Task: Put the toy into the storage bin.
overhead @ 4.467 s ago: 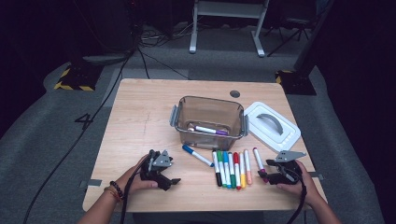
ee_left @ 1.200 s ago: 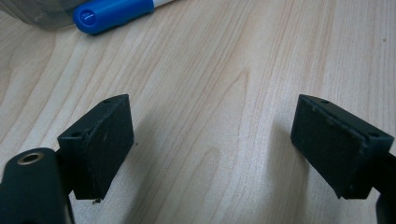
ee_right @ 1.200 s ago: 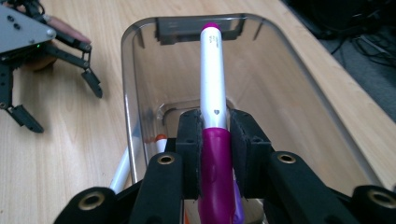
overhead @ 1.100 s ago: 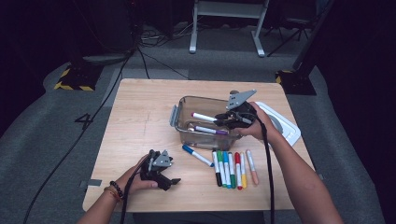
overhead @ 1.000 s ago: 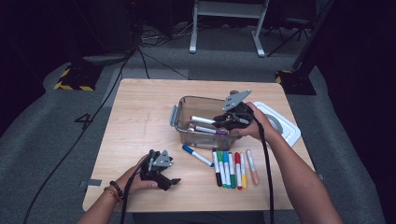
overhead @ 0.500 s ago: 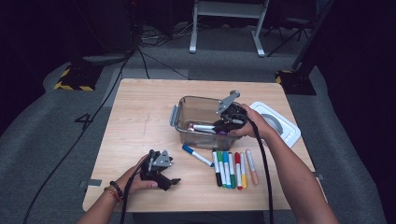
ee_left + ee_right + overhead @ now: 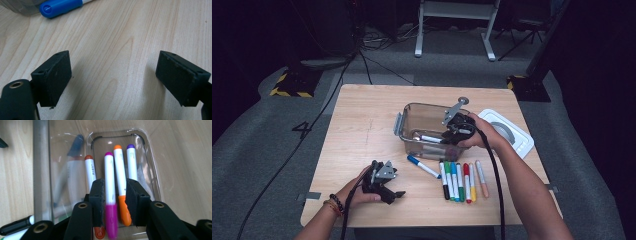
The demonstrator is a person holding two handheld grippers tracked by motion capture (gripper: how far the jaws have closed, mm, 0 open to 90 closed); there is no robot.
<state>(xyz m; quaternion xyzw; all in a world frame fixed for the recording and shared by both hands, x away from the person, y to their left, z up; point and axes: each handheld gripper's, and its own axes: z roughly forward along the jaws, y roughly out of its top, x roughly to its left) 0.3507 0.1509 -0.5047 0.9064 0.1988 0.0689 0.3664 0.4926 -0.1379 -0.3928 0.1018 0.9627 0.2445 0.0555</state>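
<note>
My right gripper dips into the clear plastic container. In the right gripper view its jaws have just been opening; a magenta marker and an orange marker lie between the pads, which no longer press on them. A purple marker and a red-capped marker lie beside them on the container floor. My left gripper rests on the table near the front left, open over bare wood, with a blue marker ahead of it.
A row of several markers lies on the wooden table in front of the container, and the blue marker lies slanted to their left. The white lid sits right of the container. Cables trail from both grippers.
My right gripper has gone from the front right of the table to the container and sunk into it with a marker. The left hand has stayed put.
</note>
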